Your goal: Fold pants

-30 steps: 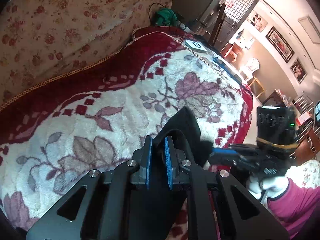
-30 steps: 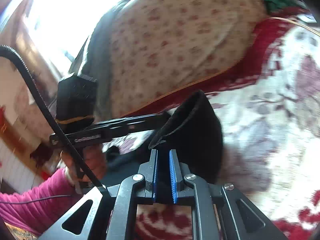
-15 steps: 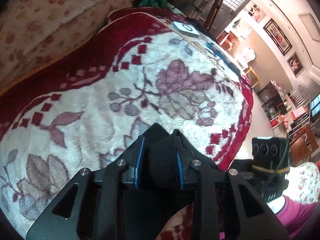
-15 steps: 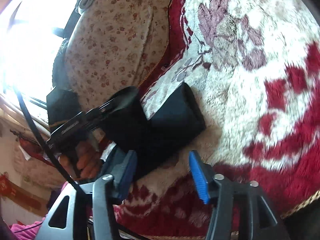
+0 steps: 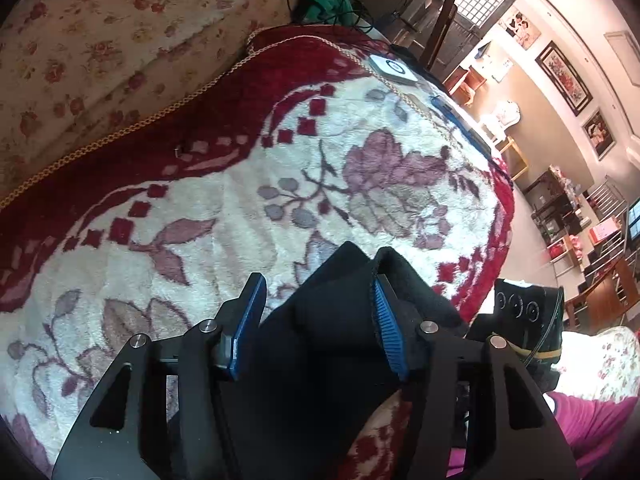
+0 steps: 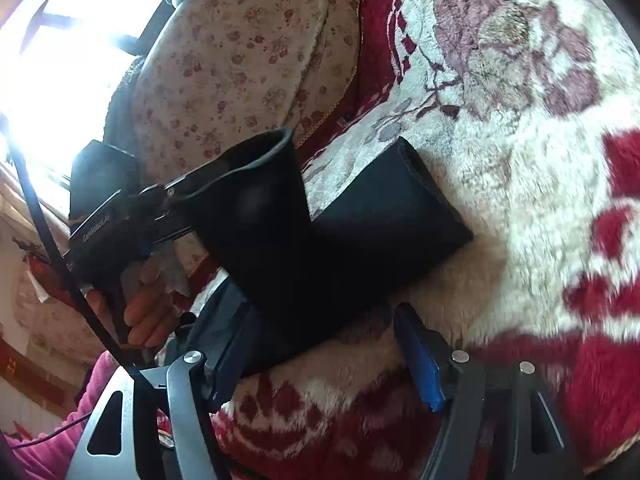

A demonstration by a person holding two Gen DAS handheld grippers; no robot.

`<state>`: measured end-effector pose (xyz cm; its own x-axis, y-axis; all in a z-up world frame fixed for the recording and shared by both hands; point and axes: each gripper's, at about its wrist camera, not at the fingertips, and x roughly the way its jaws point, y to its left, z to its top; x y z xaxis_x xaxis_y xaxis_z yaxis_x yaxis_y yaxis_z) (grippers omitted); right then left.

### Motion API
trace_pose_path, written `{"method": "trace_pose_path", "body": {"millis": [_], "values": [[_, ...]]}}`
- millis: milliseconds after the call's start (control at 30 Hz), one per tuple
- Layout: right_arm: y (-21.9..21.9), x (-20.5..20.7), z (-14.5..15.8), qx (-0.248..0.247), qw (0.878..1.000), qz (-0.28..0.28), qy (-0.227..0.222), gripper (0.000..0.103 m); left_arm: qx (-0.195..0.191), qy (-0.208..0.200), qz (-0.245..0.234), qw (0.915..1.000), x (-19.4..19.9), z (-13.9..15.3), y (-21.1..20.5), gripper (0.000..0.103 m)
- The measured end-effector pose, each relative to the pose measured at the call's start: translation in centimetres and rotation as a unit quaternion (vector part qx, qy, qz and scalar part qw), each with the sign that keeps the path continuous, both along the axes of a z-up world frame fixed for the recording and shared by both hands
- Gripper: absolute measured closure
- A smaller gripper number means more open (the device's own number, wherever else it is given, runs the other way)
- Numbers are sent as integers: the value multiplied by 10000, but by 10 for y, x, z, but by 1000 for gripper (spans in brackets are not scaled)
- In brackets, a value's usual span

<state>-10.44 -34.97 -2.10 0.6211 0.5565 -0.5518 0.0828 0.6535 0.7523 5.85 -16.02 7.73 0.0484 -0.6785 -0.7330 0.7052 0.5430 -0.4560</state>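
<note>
Black pants [image 5: 332, 360] lie on a red and cream flowered blanket [image 5: 224, 216]. My left gripper [image 5: 316, 316] has its jaws opening, wide apart, with the cloth lying loose between the blue pads [image 5: 248, 320]; a hem edge drapes against the right pad. In the right wrist view one pant leg [image 6: 392, 216] lies flat on the blanket, and the other leg end [image 6: 248, 200] stands up, hooked over the left tool's finger. My right gripper [image 6: 328, 348] is opening too, pads astride the pants' near edge without pressing on it. A hand [image 6: 140, 312] holds the left tool's handle.
A flowered sofa back [image 5: 100, 40] rises behind the blanket. A white square device [image 5: 394, 68], a blue object [image 5: 452, 116] and a green bundle with cables [image 5: 324, 0] lie at the far end. The blanket's edge [image 5: 504, 216] drops off on the right toward a furnished room.
Both grippers were shut on the pants' hems and have opened wide. The pants have settled onto the blanket. The right gripper has sunk and rolled.
</note>
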Motion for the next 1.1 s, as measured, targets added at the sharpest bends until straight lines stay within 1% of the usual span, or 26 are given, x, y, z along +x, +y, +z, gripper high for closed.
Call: {"method": "trace_pose_path", "body": {"millis": [133, 167, 200, 233, 333, 433, 467, 533, 567, 600, 633, 667, 700, 733, 800, 833, 967, 1100], "values": [[1, -4, 0, -65, 9999, 92, -83, 31, -378, 147, -166, 9990, -3, 12, -3, 49], [1, -7, 0, -48, 9999, 73, -102, 31, -500, 196, -209, 9983, -4, 16, -4, 47], [1, -9, -1, -38, 9999, 58, -128, 31, -577, 207, -240, 9978, -5, 20, -5, 44], [0, -9, -1, -43, 9999, 66, -135, 30, -600, 150, -255, 9978, -6, 24, -5, 43], [-4, -4, -2, 18, 10000, 15, -88, 30, -405, -80, -321, 9986, -6, 25, -4, 43], [-14, 5, -7, 347, 9992, -206, -70, 30, -70, -103, -436, 9990, -2, 12, -1, 43], [-19, 10, -10, 510, 9982, -302, -95, 30, 97, -103, -490, 9987, -1, 5, 0, 43], [-29, 17, -18, 726, 9959, -528, -69, 42, 407, -129, -554, 9976, 1, -8, 2, 43], [-35, 20, -23, 889, 9939, -645, -64, 59, 541, -144, -602, 9966, 2, -14, 3, 43], [-41, 23, -31, 1154, 9906, -728, -89, 75, 648, -152, -662, 9956, 3, -20, 4, 43], [-48, 25, -42, 1517, 9848, -846, -62, 82, 720, -151, -706, 9948, 4, -24, 4, 43], [-53, 24, -49, 1823, 9785, -964, -71, 92, 783, -141, -761, 9939, 6, -29, 4, 43], [-56, 22, -52, 2030, 9742, -974, -154, 92, 811, -129, -805, 9934, 7, -32, 3, 43], [-56, 21, -50, 2089, 9737, -869, -278, 92, 835, -113, -858, 9927, 8, -36, 1, 43], [-56, 21, -46, 2156, 9730, -742, -371, 92, 871, -95, -970, 9914, 11, -43, -5, 43], [-56, 20, -45, 2303, 9697, -682, -436, 92, 860, -88, -1010, 9911, 13, -44, -7, 43], [-56, 17, -41, 2742, 9583, -514, -626, 92, 664, 29, -1335, 9888, 20, -49, -16, 43], [-51, 19, -33, 2835, 9555, -254, -778, 92, 459, 198, -1758, 9832, 22, -51, -25, 43]]}}
